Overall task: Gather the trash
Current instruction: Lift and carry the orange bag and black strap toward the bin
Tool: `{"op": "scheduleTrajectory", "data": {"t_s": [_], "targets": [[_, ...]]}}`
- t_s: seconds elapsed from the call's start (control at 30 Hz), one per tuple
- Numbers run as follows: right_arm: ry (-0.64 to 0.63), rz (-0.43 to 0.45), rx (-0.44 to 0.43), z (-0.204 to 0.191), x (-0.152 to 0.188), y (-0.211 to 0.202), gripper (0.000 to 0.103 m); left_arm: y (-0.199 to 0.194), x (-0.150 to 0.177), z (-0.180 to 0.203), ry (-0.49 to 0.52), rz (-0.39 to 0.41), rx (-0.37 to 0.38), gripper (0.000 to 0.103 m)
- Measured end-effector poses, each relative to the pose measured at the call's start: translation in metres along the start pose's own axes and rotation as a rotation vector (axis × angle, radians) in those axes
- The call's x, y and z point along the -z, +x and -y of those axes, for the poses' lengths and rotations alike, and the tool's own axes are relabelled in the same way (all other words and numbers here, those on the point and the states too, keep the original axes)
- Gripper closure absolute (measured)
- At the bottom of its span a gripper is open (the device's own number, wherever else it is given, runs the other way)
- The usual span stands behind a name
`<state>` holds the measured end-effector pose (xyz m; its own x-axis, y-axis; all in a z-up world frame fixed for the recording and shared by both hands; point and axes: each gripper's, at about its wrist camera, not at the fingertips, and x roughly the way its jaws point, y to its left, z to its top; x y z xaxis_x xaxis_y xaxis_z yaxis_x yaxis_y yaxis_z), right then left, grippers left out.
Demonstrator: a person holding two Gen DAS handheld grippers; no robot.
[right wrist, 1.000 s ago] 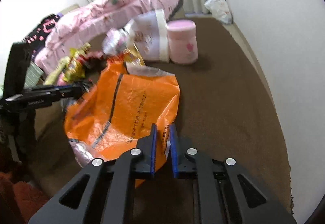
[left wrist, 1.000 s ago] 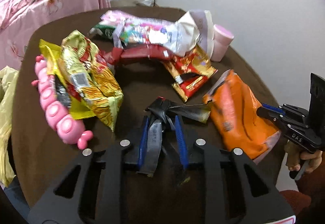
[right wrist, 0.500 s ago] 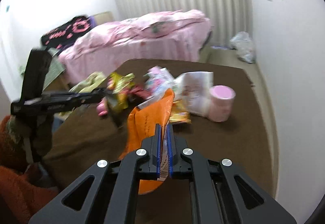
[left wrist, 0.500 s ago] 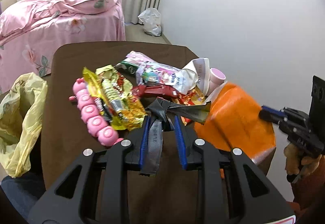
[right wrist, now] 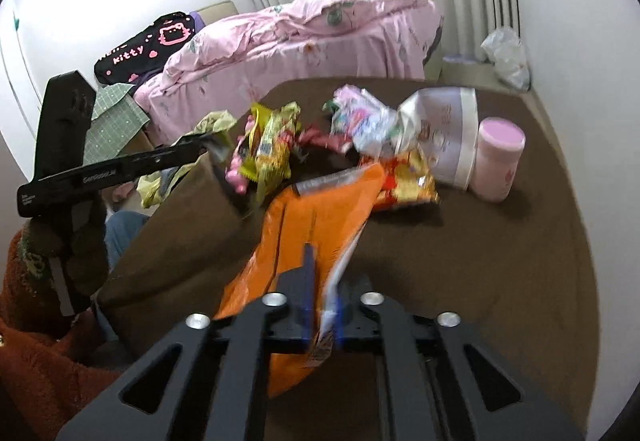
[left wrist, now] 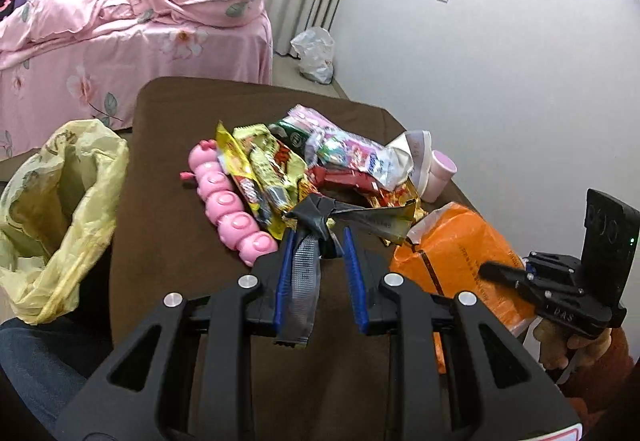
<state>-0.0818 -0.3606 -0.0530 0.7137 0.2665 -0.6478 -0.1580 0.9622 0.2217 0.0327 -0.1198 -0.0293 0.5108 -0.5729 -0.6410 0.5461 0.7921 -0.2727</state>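
My left gripper (left wrist: 318,237) is shut on a crumpled dark wrapper (left wrist: 316,217) and holds it above the brown table (left wrist: 168,113). My right gripper (right wrist: 322,281) is shut on the edge of an orange snack bag (right wrist: 316,213), which hangs lifted over the table; the bag also shows in the left wrist view (left wrist: 460,261). A pile of wrappers (left wrist: 280,169) lies on the table middle. An open yellow trash bag (left wrist: 52,201) hangs at the table's left edge.
A pink piggy toy (left wrist: 228,205), a pink cup (right wrist: 498,161) and a white-lilac pouch (right wrist: 448,133) sit on the table. A bed with pink bedding (left wrist: 132,21) stands behind. A white plastic bag (left wrist: 316,53) lies on the floor by the wall.
Both grippers have risen and pulled back from the table. The dark wrapper and the orange bag have lifted off the table with them. The yellow trash bag has come into view.
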Motion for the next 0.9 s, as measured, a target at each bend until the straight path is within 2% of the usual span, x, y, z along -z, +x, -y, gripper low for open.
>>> {"op": "scheduleTrajectory", "data": {"t_s": [0.23,0.37,0.63,0.73,0.83,0.9], "targets": [[-0.14,0.123,0.03,-0.028,-0.047,-0.018,0.099,-0.035,-0.018,-0.015,-0.012,0.1,-0.038,0.079],[-0.239,0.193,0.04,-0.055,-0.08,-0.021,0.099,-0.061,-0.029,-0.027,0.011,0.172,-0.106,0.079],[-0.316,0.225,0.004,-0.094,-0.121,0.003,0.099,-0.093,-0.036,-0.063,-0.015,0.233,-0.185,0.079],[-0.33,0.223,-0.026,-0.108,-0.134,0.014,0.099,-0.101,-0.04,-0.087,-0.061,0.27,-0.19,0.079],[-0.352,0.241,-0.047,-0.124,-0.15,0.023,0.099,-0.108,-0.044,-0.122,-0.158,0.322,-0.173,0.079],[-0.359,0.25,-0.071,-0.133,-0.161,0.029,0.099,-0.108,-0.045,-0.147,-0.221,0.351,-0.194,0.079]]}}
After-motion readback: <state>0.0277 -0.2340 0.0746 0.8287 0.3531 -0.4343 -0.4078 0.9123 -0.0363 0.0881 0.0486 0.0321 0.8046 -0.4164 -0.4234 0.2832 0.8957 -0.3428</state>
